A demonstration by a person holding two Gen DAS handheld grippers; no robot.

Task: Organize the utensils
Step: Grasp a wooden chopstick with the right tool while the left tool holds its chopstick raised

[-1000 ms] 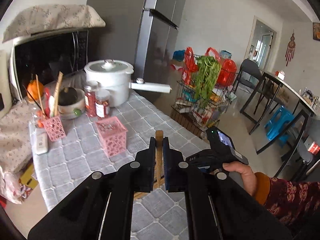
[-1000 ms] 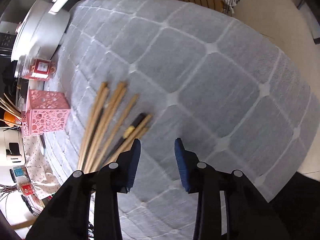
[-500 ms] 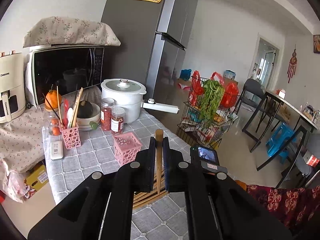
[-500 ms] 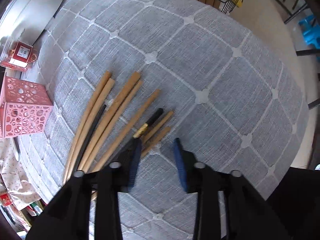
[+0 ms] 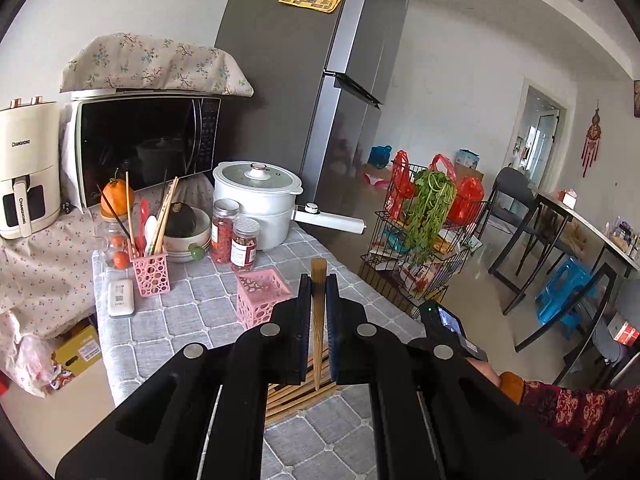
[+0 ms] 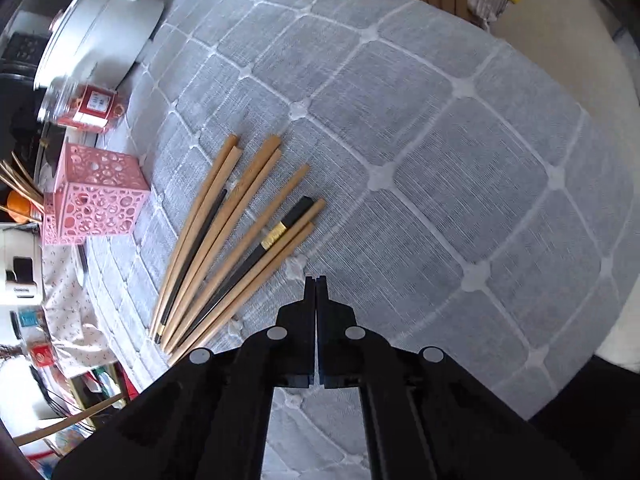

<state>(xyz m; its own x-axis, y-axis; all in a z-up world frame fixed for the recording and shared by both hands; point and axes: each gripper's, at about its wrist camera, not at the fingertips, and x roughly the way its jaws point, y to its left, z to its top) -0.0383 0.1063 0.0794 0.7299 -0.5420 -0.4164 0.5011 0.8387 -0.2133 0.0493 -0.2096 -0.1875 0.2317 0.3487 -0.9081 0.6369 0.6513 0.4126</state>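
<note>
My left gripper (image 5: pixel 318 280) is shut on a wooden chopstick (image 5: pixel 318 312) and holds it raised above the table, its blunt end pointing up. An empty pink perforated holder (image 5: pixel 262 296) stands just to its left; it also shows in the right wrist view (image 6: pixel 94 196). A second pink holder (image 5: pixel 151 268) with chopsticks and spoons stands farther left. My right gripper (image 6: pixel 316 280) is shut with nothing in it, above the grey cloth, just right of a fan of several wooden chopsticks (image 6: pixel 224 236) and black chopsticks (image 6: pixel 276 236).
A white pot (image 5: pixel 258 200) with a long handle, two spice jars (image 5: pixel 234 238), a bowl (image 5: pixel 188 232) and a white remote (image 5: pixel 120 298) stand on the grey quilted tablecloth (image 6: pixel 440 160). A microwave (image 5: pixel 144 140) sits behind. A wire rack (image 5: pixel 420 240) stands off the table's right edge.
My left gripper has risen with the chopstick, so more of the room shows. My right gripper has shut and pulled back up from the chopstick pile, holding nothing.
</note>
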